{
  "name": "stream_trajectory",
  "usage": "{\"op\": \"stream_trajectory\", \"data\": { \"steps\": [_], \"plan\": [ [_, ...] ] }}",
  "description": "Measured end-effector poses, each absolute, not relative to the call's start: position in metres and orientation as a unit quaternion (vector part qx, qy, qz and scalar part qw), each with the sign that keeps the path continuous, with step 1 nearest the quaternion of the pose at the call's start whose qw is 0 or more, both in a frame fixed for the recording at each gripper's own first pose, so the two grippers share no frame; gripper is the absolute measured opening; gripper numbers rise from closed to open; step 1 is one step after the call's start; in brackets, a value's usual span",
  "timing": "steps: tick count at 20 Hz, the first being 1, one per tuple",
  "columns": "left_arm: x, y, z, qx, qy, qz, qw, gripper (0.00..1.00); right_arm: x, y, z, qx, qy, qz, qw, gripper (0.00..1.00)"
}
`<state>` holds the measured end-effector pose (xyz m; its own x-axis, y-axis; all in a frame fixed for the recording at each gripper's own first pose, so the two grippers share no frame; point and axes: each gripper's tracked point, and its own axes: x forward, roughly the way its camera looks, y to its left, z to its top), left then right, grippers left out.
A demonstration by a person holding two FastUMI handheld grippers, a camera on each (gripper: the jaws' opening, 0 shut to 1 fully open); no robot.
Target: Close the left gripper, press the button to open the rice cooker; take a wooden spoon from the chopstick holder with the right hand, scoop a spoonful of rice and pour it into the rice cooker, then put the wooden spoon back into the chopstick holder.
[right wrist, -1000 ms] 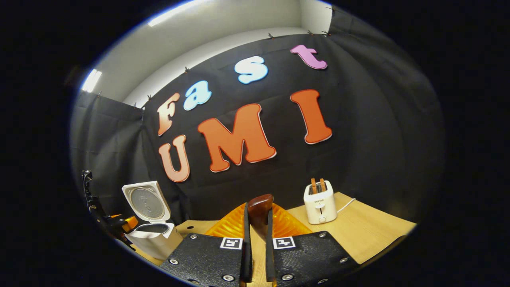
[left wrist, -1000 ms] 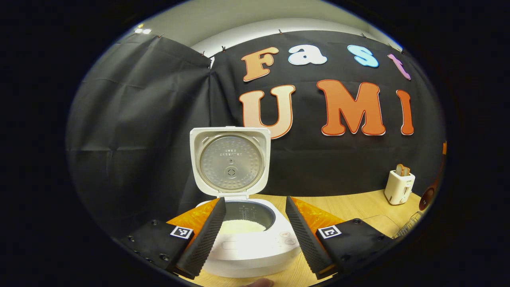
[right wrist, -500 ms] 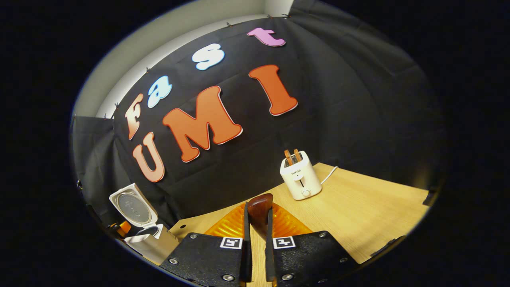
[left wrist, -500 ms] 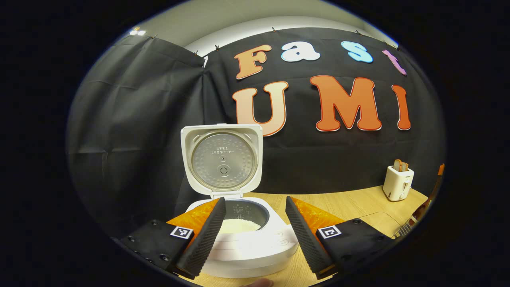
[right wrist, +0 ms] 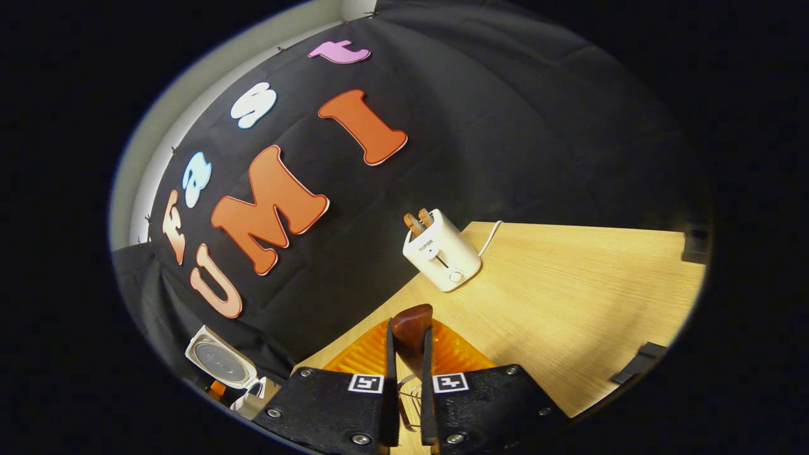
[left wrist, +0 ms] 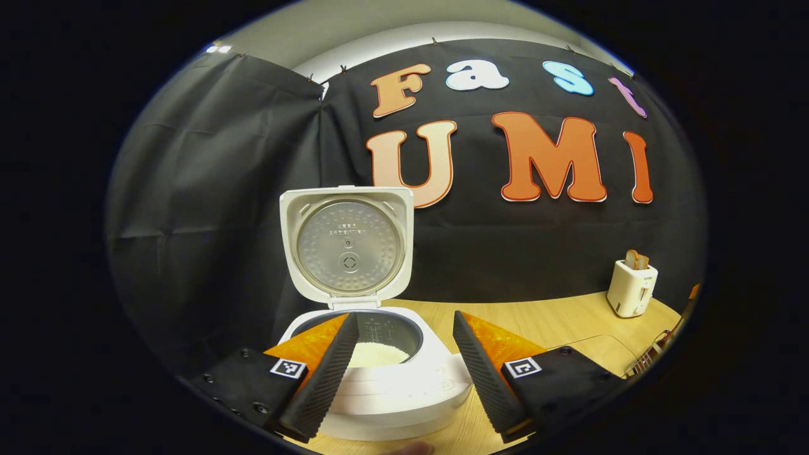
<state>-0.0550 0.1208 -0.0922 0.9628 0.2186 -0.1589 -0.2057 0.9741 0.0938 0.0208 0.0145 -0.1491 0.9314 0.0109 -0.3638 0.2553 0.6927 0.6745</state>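
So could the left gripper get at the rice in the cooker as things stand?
Probably yes: the rice cooker sits just ahead of the left gripper, its lid is upright, and the rice lies uncovered between the open jaws.

I saw a glossy white plastic cooker (left wrist: 385,385) with a dimpled, matt metal inner lid (left wrist: 349,246). The table (right wrist: 569,297) was pale, smooth wood grain; the spoon (right wrist: 412,328) looked like polished dark wood.
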Motion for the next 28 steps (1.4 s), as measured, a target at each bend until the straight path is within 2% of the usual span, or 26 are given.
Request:
{"op": "stream_trajectory", "data": {
  "steps": [7,11,12,13,16,18,21,22,23,24,25,28],
  "plan": [
    [-0.041,0.108,-0.088,0.038,0.083,0.093,0.991,0.98,0.007,0.007,-0.152,0.38,0.181,-0.051,0.905,0.22],
    [-0.033,0.123,-0.071,0.024,0.076,0.101,0.992,0.98,-0.002,-0.005,-0.148,0.329,0.185,-0.051,0.924,0.37],
    [-0.031,0.129,-0.067,0.026,0.072,0.108,0.991,0.97,-0.003,-0.007,-0.145,0.311,0.185,-0.05,0.931,0.47],
    [-0.029,0.136,-0.061,0.03,0.068,0.115,0.991,0.98,-0.004,-0.01,-0.141,0.293,0.181,-0.052,0.937,0.5],
    [-0.023,0.156,-0.047,0.037,0.064,0.135,0.988,0.98,-0.001,-0.022,-0.122,0.253,0.16,-0.065,0.952,0.71],
    [-0.021,0.167,-0.038,0.033,0.065,0.14,0.987,0.98,0.001,-0.029,-0.109,0.237,0.146,-0.071,0.958,0.78],
    [-0.015,0.186,-0.018,0.035,0.06,0.15,0.986,0.98,0.001,-0.033,-0.086,0.209,0.121,-0.071,0.968,0.8],
    [-0.012,0.192,-0.009,0.042,0.054,0.151,0.986,0.98,0.003,-0.036,-0.078,0.197,0.113,-0.072,0.971,0.91],
    [-0.008,0.2,0.001,0.048,0.053,0.159,0.985,0.98,0.006,-0.038,-0.072,0.19,0.111,-0.069,0.973,0.82],
    [-0.002,0.207,0.009,0.051,0.052,0.162,0.984,0.97,0.008,-0.039,-0.068,0.188,0.115,-0.061,0.973,0.93],
    [0.004,0.211,0.018,0.051,0.05,0.163,0.984,0.98,0.007,-0.04,-0.059,0.186,0.112,-0.056,0.974,0.84],
    [0.022,0.225,0.039,0.045,0.048,0.168,0.984,0.96,0.012,-0.053,-0.033,0.158,0.077,-0.065,0.982,0.85]
  ]
}}
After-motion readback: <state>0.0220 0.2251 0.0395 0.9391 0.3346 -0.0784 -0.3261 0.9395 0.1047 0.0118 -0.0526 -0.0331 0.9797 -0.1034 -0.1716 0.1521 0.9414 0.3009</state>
